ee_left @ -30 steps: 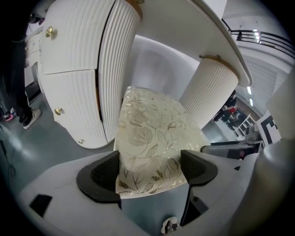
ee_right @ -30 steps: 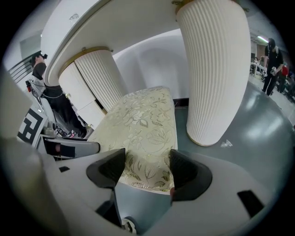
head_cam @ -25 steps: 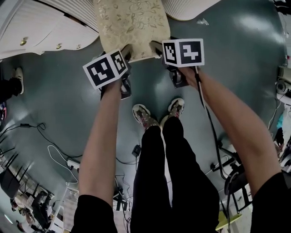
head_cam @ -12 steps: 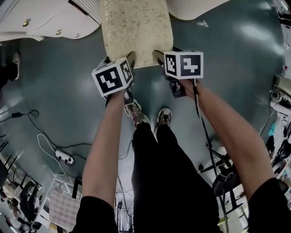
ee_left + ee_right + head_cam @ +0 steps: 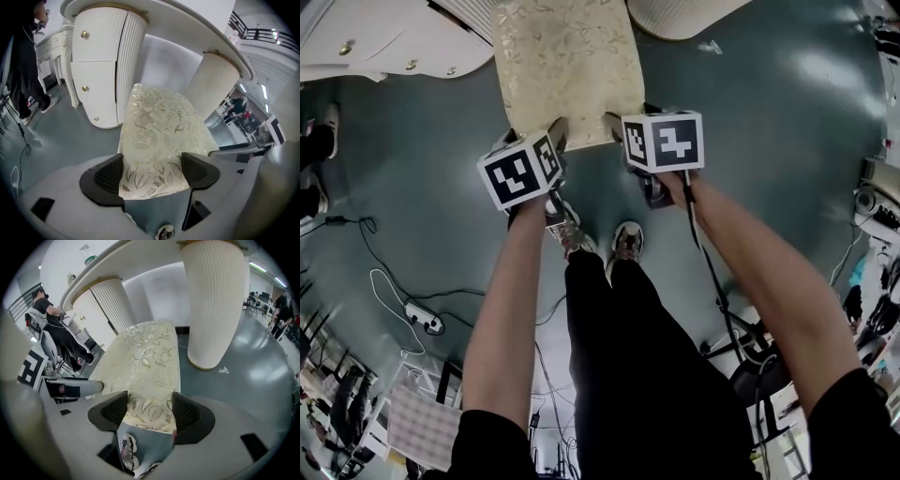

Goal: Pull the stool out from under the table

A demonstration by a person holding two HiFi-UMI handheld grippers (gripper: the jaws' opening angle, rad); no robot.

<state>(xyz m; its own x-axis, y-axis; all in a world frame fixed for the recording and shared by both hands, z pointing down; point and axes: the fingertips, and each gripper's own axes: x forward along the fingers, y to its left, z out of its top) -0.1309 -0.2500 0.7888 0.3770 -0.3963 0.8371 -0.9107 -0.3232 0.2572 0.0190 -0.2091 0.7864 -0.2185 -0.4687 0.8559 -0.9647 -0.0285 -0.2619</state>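
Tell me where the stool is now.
Head view, top centre: the stool stands between the table legs, its near corners at the left gripper and right gripper.

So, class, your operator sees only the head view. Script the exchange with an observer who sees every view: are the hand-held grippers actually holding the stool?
Operator: From above I can't see any jaws. Is the left hand-held gripper on the stool?
Observer: Yes, its jaws are clamped wide on the stool's near edge.
Operator: And the right hand-held gripper?
Observer: Also clamped, wide, on that same near edge.
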